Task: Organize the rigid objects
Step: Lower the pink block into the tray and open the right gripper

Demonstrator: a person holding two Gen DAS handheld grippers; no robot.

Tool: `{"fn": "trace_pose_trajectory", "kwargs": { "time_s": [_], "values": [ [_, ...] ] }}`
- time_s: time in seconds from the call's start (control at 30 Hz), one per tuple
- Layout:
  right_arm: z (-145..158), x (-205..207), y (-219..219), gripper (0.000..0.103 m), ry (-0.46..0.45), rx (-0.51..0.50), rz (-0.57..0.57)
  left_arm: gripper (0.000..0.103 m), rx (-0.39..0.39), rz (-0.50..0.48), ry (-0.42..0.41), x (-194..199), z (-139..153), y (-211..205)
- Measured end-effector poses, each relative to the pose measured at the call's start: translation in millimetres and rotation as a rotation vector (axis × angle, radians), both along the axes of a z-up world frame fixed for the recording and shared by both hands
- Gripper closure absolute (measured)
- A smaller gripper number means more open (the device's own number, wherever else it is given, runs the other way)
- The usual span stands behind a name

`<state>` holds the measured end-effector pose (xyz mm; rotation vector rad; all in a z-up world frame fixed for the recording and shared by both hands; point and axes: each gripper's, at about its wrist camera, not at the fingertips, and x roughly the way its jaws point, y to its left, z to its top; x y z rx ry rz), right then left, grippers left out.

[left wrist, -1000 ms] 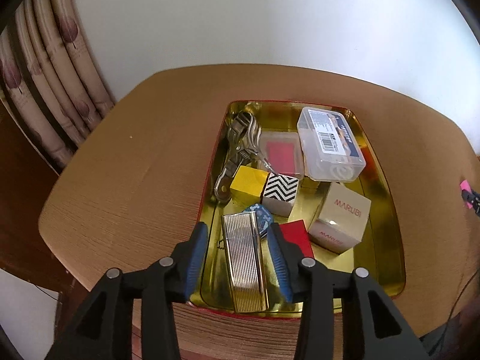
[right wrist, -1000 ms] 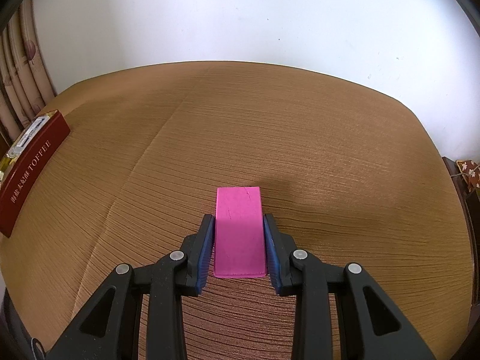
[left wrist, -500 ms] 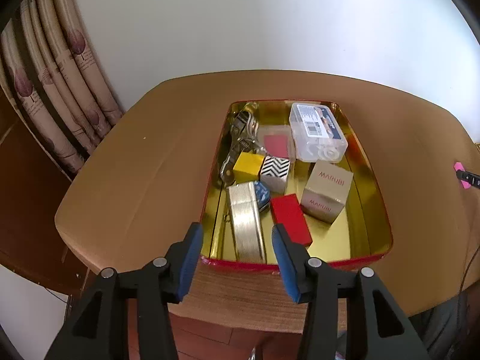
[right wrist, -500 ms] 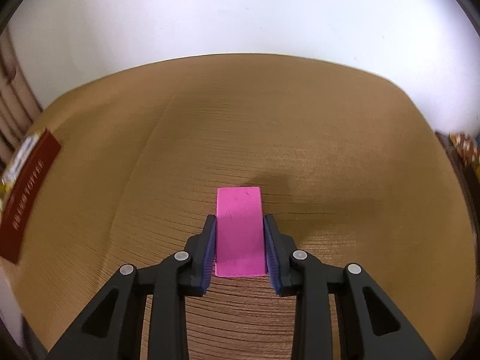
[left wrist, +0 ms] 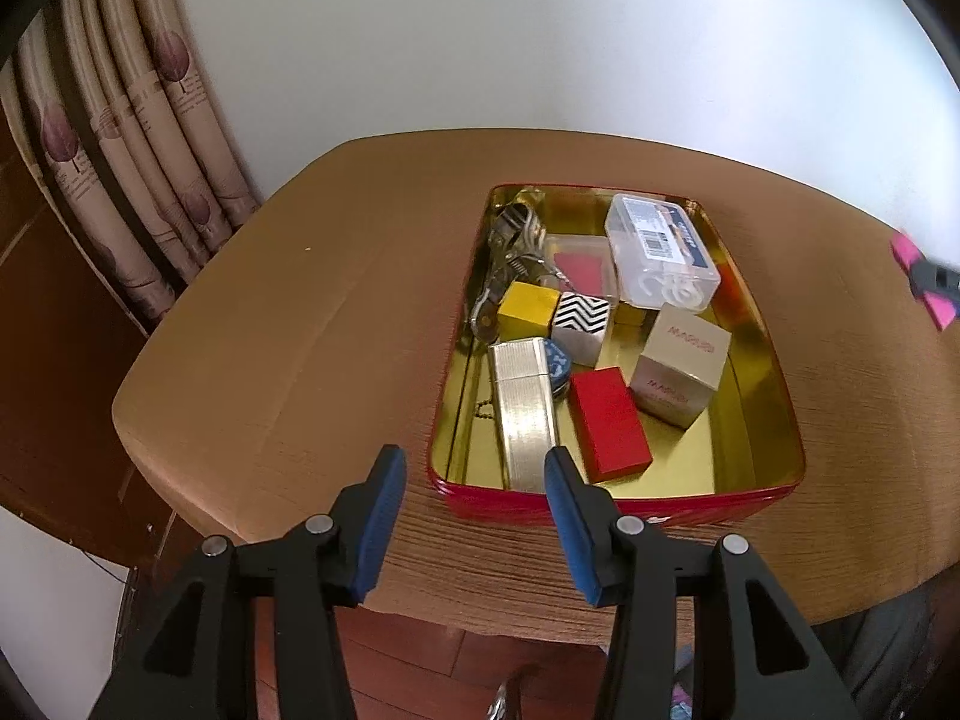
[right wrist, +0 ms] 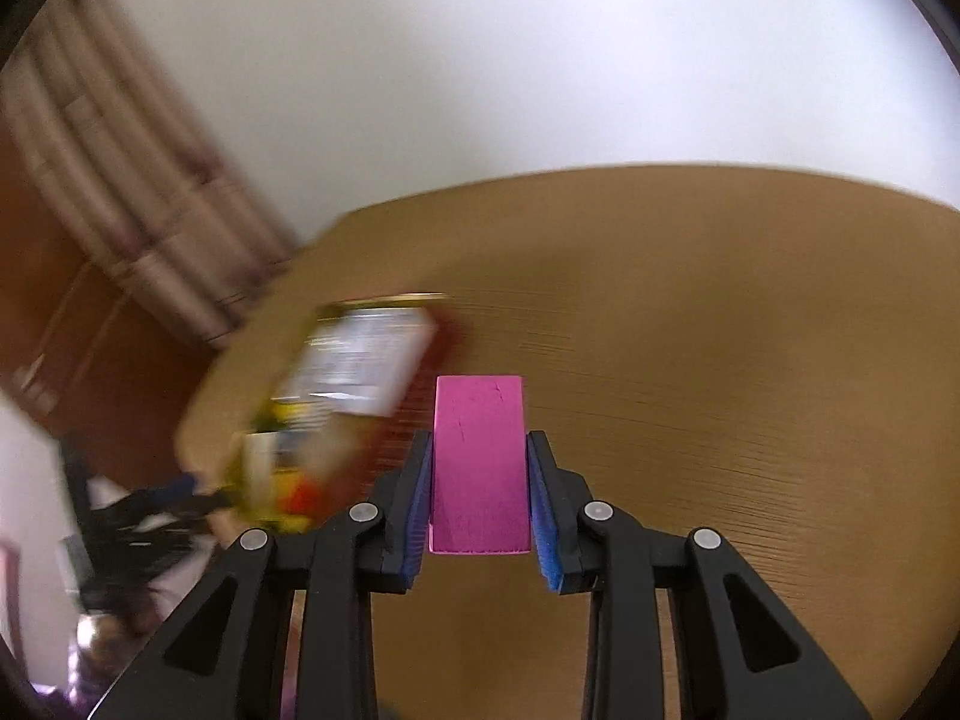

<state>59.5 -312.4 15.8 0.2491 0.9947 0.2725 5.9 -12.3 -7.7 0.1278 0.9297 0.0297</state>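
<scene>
A red tin tray with a gold inside (left wrist: 618, 504) sits on the brown table. It holds a ribbed silver case (left wrist: 523, 408), a red block (left wrist: 609, 425), a beige MARUBI box (left wrist: 681, 375), a yellow cube (left wrist: 527, 311), a zigzag cube (left wrist: 583, 319), a clear plastic box (left wrist: 660, 249) and metal clips (left wrist: 510, 240). My left gripper (left wrist: 474, 468) is open and empty, above the tray's near edge. My right gripper (right wrist: 480, 480) is shut on a pink block (right wrist: 479, 462), held above the table; it also shows at the left wrist view's right edge (left wrist: 924, 285).
The tray appears blurred in the right wrist view (right wrist: 354, 384), left of the pink block. Curtains (left wrist: 120, 138) hang behind the table's left side. The table's near edge (left wrist: 480, 606) lies just under my left gripper, with dark wood floor below.
My left gripper has pulled back and up from the silver case, leaving it in the tray. My right gripper has lifted the pink block and swung left toward the tray.
</scene>
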Motion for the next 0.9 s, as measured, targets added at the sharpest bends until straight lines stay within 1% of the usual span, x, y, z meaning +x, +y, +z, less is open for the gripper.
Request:
{"fn": "trace_pose_trajectory", "kwargs": {
  "time_s": [0.07,0.17,0.23,0.27,0.37,0.47,0.53,0.6,0.73,0.8,0.87,0.9],
  "values": [
    [-0.5,10.5,37.3,0.075,0.007,0.012,0.068,0.054,-0.006,0.008,-0.001,0.7,0.0,2.9],
    [-12.5,24.6,87.6,0.075,0.02,-0.002,0.149,0.054,-0.024,0.035,-0.004,2.0,0.5,11.4],
    [-25.0,31.9,109.3,0.075,0.039,0.002,0.176,0.053,-0.036,0.053,0.006,4.5,-1.1,17.2],
    [-29.4,29.4,110.6,0.075,0.045,0.003,0.183,0.053,-0.041,0.058,0.009,5.2,-2.0,19.6],
    [-44.7,34.6,133.9,0.075,0.051,-0.033,0.209,0.052,-0.057,0.07,0.014,7.4,-5.0,25.4],
    [-54.6,32.1,146.5,0.075,0.042,-0.093,0.221,0.047,-0.06,0.076,0.01,8.6,-6.4,27.8],
    [-61.2,28.0,155.7,0.075,0.041,-0.116,0.224,0.047,-0.06,0.076,0.008,9.6,-7.1,28.5],
    [-66.3,25.1,157.9,0.075,0.023,-0.162,0.214,0.047,-0.065,0.077,0.009,9.7,-7.2,28.8],
    [-74.3,24.7,158.7,0.073,0.012,-0.156,0.209,0.047,-0.07,0.071,0.01,10.6,-7.3,28.4],
    [-69.5,22.3,152.6,0.067,-0.015,-0.156,0.186,0.047,-0.073,0.07,0.01,10.0,-6.8,28.4],
    [-58.8,16.2,143.8,0.058,-0.058,-0.121,0.157,0.047,-0.074,0.064,0.004,9.3,-5.3,26.9],
    [-52.2,12.5,140.5,0.057,-0.079,-0.111,0.148,0.047,-0.068,0.06,-0.003,8.3,-4.2,25.2]
  ]
}}
